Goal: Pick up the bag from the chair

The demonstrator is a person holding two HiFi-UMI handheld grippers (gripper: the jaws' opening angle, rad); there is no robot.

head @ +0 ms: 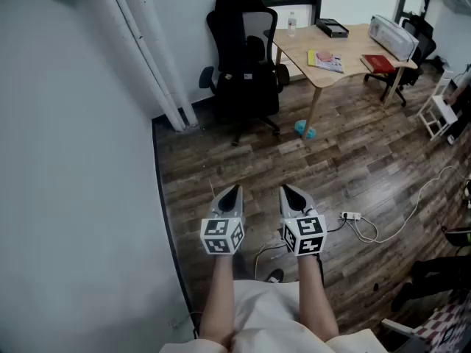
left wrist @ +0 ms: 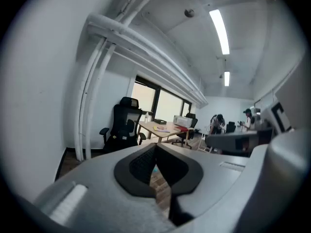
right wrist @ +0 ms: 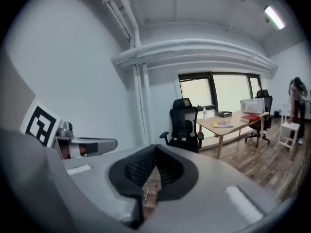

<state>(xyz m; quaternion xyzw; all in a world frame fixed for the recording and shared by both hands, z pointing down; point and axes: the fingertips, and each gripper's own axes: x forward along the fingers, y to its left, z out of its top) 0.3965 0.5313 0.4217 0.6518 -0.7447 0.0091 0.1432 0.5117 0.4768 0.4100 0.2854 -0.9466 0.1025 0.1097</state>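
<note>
Forearms parallel, left gripper (head: 233, 190) and right gripper (head: 286, 190) tipped slightly down, both closed and empty, well short of chair (head: 239, 13); bag (head: 246, 90) possibly the dark bulk on its seat.

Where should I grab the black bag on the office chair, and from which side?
Grip the bag near its top edge, approaching the chair from its open front: it seems to stand upright on the seat against the backrest, with armrests blocking both sides. Any handle is too dark to make out.
</note>
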